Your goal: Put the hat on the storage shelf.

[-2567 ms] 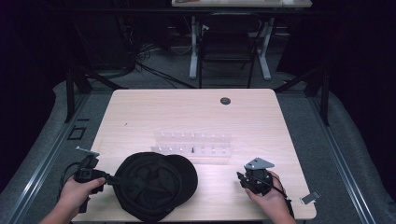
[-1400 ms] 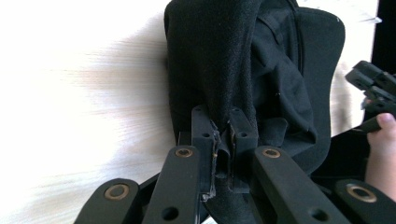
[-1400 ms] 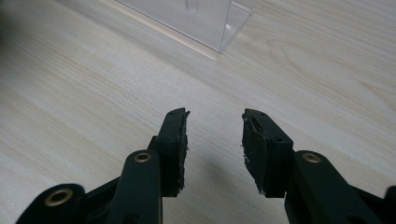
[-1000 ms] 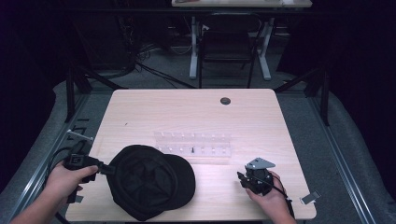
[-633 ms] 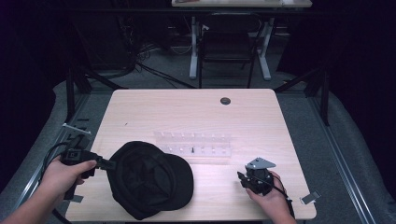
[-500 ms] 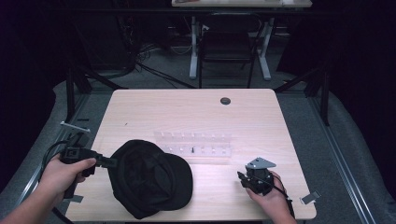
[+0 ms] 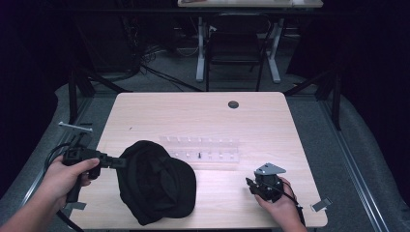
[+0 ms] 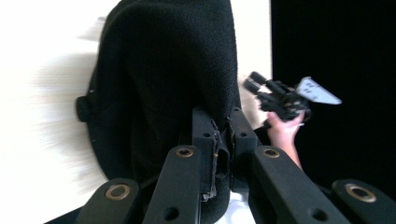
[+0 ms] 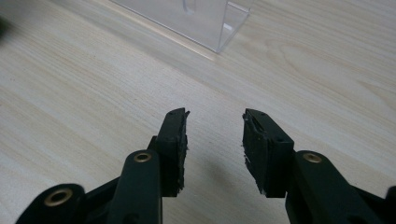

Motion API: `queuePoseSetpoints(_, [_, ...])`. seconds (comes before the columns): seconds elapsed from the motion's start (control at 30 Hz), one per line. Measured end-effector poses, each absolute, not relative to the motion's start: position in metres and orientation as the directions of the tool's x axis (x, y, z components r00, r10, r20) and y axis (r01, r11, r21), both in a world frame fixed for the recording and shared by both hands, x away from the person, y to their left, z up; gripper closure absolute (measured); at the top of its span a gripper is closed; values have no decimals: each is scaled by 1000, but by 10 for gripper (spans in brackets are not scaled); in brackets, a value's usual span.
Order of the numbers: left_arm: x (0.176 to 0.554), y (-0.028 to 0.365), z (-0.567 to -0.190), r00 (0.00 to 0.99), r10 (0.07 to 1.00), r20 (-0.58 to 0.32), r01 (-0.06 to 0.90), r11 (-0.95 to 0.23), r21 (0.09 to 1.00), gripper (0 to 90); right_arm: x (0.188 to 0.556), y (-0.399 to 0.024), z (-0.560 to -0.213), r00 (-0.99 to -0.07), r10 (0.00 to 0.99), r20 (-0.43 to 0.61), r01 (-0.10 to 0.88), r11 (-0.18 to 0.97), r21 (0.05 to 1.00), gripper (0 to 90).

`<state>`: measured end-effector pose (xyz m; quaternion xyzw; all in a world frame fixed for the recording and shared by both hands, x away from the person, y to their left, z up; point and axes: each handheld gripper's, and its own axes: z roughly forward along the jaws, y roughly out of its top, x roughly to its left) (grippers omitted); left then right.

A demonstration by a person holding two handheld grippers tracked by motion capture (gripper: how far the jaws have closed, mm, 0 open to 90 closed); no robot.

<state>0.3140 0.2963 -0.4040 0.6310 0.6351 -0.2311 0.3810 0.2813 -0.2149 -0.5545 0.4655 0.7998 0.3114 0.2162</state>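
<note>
1. High view: the left gripper has the black cap by its rim, near the front-left corner of the surface; the clear rack sits mid-surface behind it, nothing hung there yet.
2. Left gripper view: jaws clenched on the cap's fabric edge, and the cap hangs partly lifted.
3. Right gripper view: the right gripper waits, jaws released and empty, low over bare wood. Grasp done, I'd say; placing remains.
</note>
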Motion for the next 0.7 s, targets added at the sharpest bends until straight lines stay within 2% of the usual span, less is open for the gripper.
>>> queuePoseSetpoints(0.7, [313, 294, -364, 166, 528, -833, 957, 117, 265, 852, 281, -216, -554, -473, 879, -55, 606, 370, 704, 596])
